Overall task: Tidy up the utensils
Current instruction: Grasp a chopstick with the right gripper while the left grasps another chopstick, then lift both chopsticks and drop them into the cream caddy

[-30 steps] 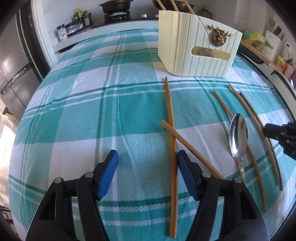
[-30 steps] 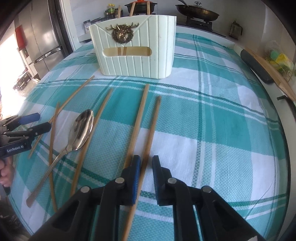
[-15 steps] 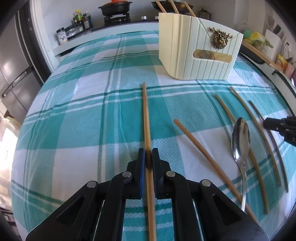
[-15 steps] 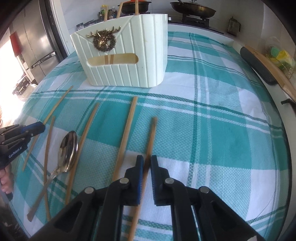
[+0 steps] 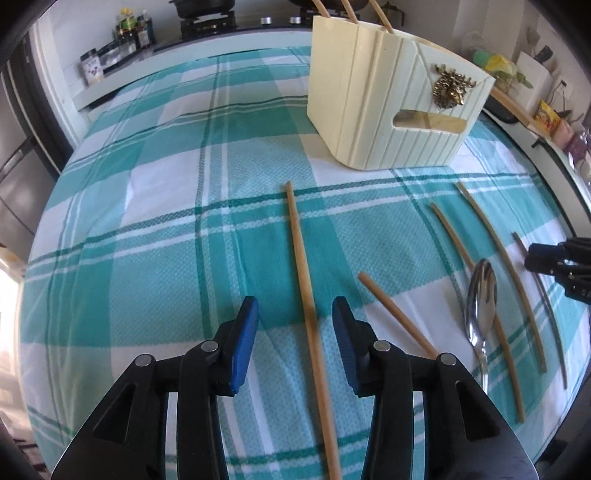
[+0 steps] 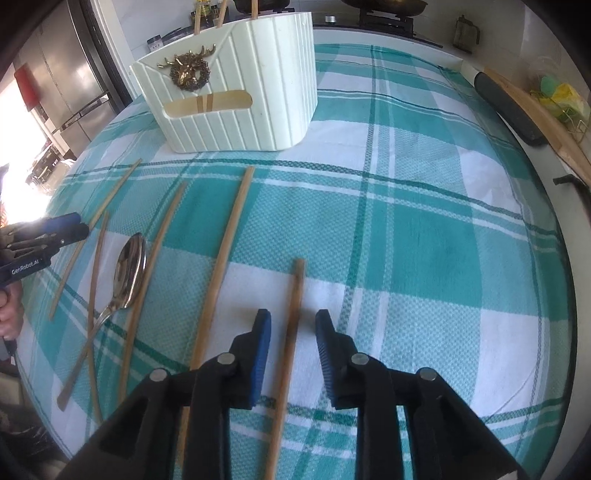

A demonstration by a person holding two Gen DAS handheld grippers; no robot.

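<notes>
Cloth: we see a teal-and-white plaid tablecloth (image 5: 155,236) covering the counter.
Stove: we see a black gas hob (image 5: 207,20) at the far edge, a dark pot on it.
Jars: we see spice jars and bottles (image 5: 122,33) left of the hob.
Fridge: we see a steel refrigerator (image 6: 70,74) at the left.
Board: we see a wooden board (image 6: 535,114) along the right edge.

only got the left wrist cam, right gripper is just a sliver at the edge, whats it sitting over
observer: the right gripper is over a chopstick that lies on the cloth between its pads; its jaws are opening and the pads do not touch it.
operator: any utensils to the right of that stick
observer: none, only tablecloth out to the table's edge.
</notes>
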